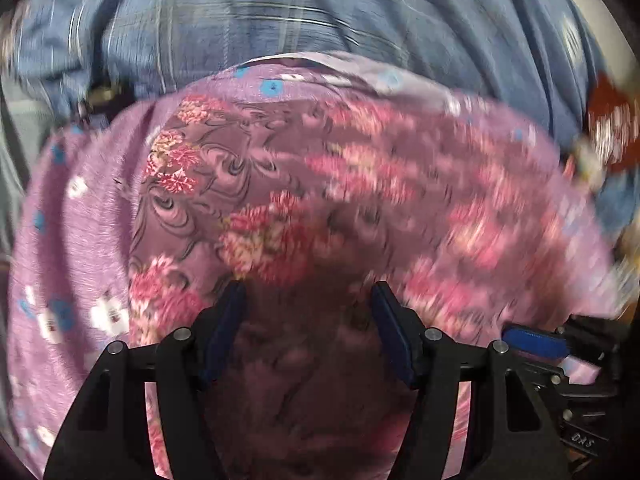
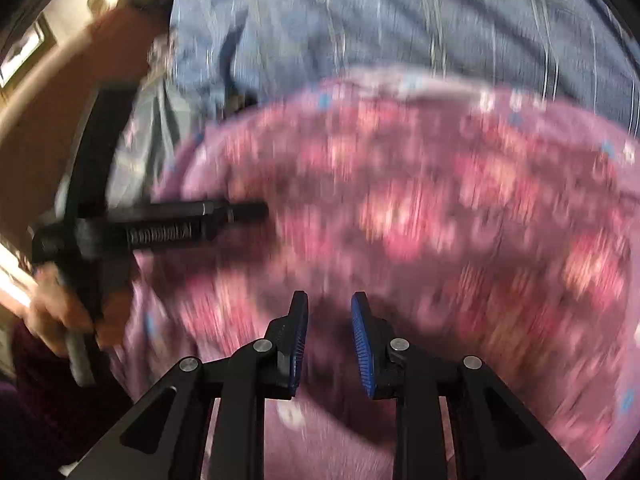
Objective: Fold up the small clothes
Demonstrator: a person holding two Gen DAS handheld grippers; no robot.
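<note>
While the floral garment (image 1: 280, 184) lies flat, both grippers' jaws hover above it released, grasping nothing.

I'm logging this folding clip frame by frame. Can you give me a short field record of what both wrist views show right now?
garment: floral pink-and-purple cloth, spread out on a purple patterned cover
left gripper: open, fingers wide apart, nothing between them, low over the cloth
right gripper: open, narrower gap, nothing held, over the cloth
other gripper in view: left gripper's body shows at the left of the right wrist view
person: blue plaid shirt beyond the cloth
image quality: heavy motion blur, fold state of the cloth cannot be told
</note>
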